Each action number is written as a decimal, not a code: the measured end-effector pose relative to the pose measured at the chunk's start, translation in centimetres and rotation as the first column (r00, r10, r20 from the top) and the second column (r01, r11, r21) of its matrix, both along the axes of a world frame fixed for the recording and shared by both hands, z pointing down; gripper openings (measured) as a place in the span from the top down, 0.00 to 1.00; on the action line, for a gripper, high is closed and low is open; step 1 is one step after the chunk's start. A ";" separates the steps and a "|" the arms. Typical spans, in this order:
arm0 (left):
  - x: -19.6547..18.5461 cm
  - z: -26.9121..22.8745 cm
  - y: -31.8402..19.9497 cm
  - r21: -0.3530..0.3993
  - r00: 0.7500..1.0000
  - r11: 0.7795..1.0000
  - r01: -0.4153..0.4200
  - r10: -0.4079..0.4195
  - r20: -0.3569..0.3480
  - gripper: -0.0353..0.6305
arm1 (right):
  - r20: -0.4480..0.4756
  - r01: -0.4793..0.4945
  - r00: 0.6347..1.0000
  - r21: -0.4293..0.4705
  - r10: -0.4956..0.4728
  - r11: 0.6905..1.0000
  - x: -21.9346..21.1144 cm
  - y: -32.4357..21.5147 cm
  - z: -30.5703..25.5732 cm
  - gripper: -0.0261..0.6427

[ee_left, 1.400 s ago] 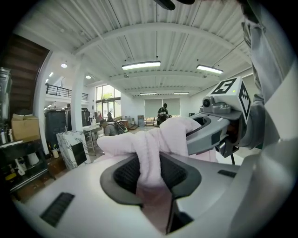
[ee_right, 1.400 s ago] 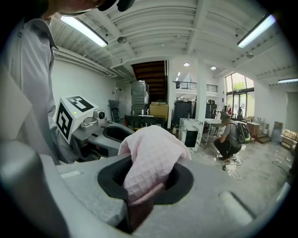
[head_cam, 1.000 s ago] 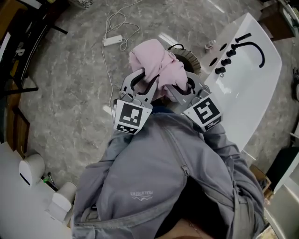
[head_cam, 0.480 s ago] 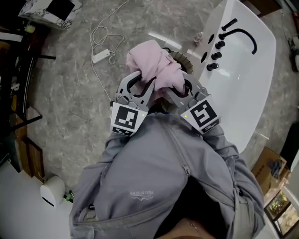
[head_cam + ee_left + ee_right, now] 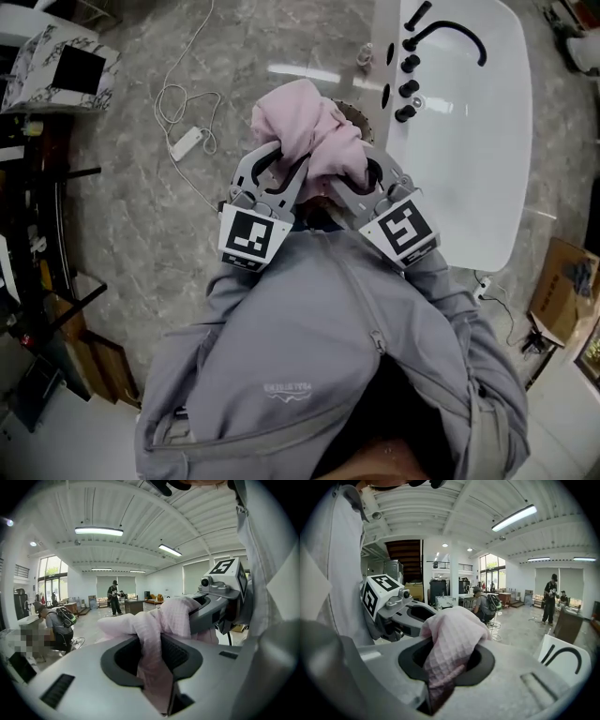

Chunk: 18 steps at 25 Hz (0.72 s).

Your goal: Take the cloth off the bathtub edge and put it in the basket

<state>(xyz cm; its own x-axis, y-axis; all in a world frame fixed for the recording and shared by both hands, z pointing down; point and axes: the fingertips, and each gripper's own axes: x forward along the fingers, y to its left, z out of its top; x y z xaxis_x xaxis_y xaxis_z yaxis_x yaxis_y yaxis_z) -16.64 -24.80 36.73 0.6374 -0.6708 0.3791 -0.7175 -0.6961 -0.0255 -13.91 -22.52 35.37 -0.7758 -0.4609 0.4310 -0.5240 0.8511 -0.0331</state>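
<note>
Jaws of left gripper (image 5: 284, 167): nearly together, pinching fold of pink waffle-weave cloth (image 5: 309, 131). Jaws of right gripper (image 5: 364, 176): likewise clamped on same cloth. Cloth bunched between both grippers, held in air ahead of grey zip jacket (image 5: 319, 356). Just beyond cloth, mostly hidden by it: round brown woven basket (image 5: 361, 122) on grey marbled floor (image 5: 141, 216). Right of basket: white bathtub (image 5: 478, 159) with black curved faucet (image 5: 455, 33). Far left on floor: white power strip (image 5: 187, 142) with cable.
</note>
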 end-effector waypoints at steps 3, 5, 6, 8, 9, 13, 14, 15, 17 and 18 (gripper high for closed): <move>1.0 0.2 -1.3 -0.007 0.998 0.998 -0.055 0.055 -0.003 0.78 | -0.001 -0.059 0.998 -0.007 0.059 0.998 0.8 -1.2 0.1 0.84; 1.4 0.5 -1.9 -0.017 0.996 0.996 -0.089 0.089 -0.003 0.78 | -0.003 -0.096 0.995 -0.014 0.095 0.995 1.2 -1.8 0.5 0.84; 1.7 0.7 -2.3 -0.020 0.994 0.994 -0.108 0.108 -0.003 0.78 | -0.006 -0.110 0.994 -0.016 0.109 0.994 1.4 -2.1 0.7 0.84; 2.4 1.0 -3.0 -0.023 0.989 0.989 -0.147 0.147 -0.003 0.78 | -0.014 -0.132 0.991 -0.021 0.132 0.991 1.9 -2.8 1.3 0.84; 2.7 1.3 -3.4 -0.027 0.987 0.986 -0.162 0.162 -0.001 0.78 | -0.018 -0.142 0.990 -0.025 0.142 0.990 2.2 -3.1 1.6 0.84; 3.4 3.2 -4.5 -0.064 0.981 0.979 -0.192 0.192 -0.002 0.78 | -0.026 -0.170 0.985 -0.044 0.169 0.984 2.9 -4.2 3.5 0.84; 3.4 3.8 -4.7 -0.076 0.981 0.978 -0.193 0.194 0.001 0.78 | -0.028 -0.173 0.985 -0.049 0.172 0.984 3.0 -4.4 4.1 0.84; 3.4 4.6 -4.9 -0.087 0.981 0.977 -0.193 0.194 0.008 0.78 | -0.030 -0.175 0.984 -0.056 0.173 0.983 3.1 -4.6 4.8 0.84; 3.5 6.5 -5.4 -0.107 0.980 0.976 -0.192 0.196 0.026 0.78 | -0.038 -0.179 0.984 -0.073 0.176 0.981 3.3 -5.0 6.4 0.84; 3.5 7.4 -5.6 -0.117 0.979 0.974 -0.194 0.199 0.034 0.78 | -0.044 -0.181 0.983 -0.084 0.178 0.980 3.3 -5.3 7.3 0.84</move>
